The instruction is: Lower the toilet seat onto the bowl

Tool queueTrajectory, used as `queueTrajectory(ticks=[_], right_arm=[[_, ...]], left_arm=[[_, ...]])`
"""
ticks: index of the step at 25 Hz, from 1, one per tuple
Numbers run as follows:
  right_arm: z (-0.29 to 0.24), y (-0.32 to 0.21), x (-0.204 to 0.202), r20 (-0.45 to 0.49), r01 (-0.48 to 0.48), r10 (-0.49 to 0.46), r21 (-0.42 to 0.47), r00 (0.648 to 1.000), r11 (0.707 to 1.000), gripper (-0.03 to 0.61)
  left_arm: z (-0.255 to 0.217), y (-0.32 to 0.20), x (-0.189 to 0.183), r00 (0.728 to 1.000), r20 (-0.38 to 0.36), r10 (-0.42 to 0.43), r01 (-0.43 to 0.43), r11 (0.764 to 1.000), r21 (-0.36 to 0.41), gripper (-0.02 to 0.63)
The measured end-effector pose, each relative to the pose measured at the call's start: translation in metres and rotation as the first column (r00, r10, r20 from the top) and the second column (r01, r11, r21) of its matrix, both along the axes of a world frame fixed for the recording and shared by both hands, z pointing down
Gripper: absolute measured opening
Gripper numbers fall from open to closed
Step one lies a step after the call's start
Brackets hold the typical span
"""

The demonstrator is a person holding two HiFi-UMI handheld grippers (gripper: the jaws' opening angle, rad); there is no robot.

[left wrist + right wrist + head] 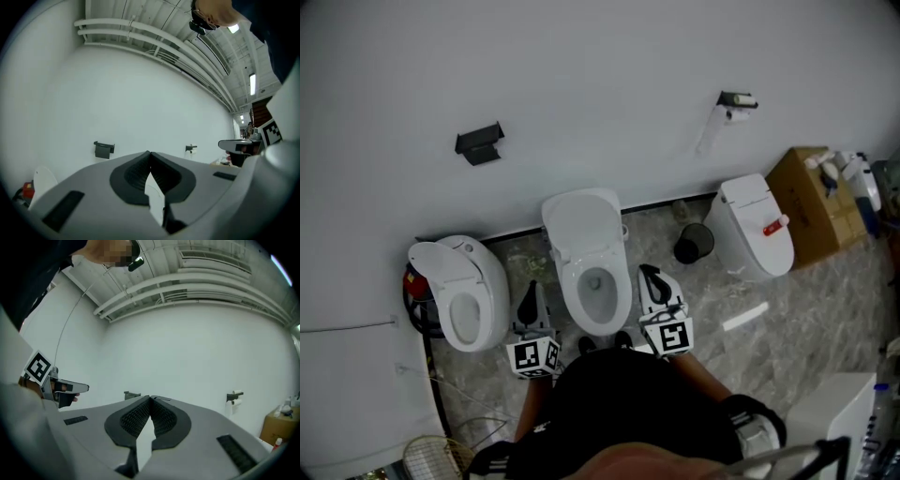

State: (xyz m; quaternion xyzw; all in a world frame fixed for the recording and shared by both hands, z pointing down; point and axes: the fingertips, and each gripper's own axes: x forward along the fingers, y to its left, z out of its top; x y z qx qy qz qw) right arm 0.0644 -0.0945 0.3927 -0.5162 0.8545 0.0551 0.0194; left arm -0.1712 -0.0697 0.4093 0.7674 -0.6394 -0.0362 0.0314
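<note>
Frame centre: the toilet seat (579,225) stands raised against the wall above its bowl (598,292), and I hold the left gripper (528,300) and right gripper (652,281) closed and empty either side of the bowl, likely to tip the seat down.

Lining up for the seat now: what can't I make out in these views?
Middle toilet, head view: too small to tell whether its seat is raised.
Both gripper views: that toilet is hidden behind the shut left gripper and right gripper.
Red object, head view: mostly hidden by the left toilet.
</note>
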Motion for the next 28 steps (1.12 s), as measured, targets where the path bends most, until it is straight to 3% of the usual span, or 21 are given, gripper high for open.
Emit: queueTrajectory(ticks=[5, 28], right_arm=[[-0.005, -0.01, 0.007, 0.005, -0.069, 0.069, 0.02, 0.998, 0.997, 0.012], [-0.015, -0.009, 0.006, 0.027, -0.123, 0.122, 0.042, 0.992, 0.992, 0.012]], left_arm=[[0.001, -0.003, -0.009, 0.999, 0.021, -0.044, 0.044, 0.999, -0.013, 0.008], [-0.003, -0.008, -0.003, 0.999, 0.047, -0.003, 0.002, 1.0, 0.019, 0.008]])
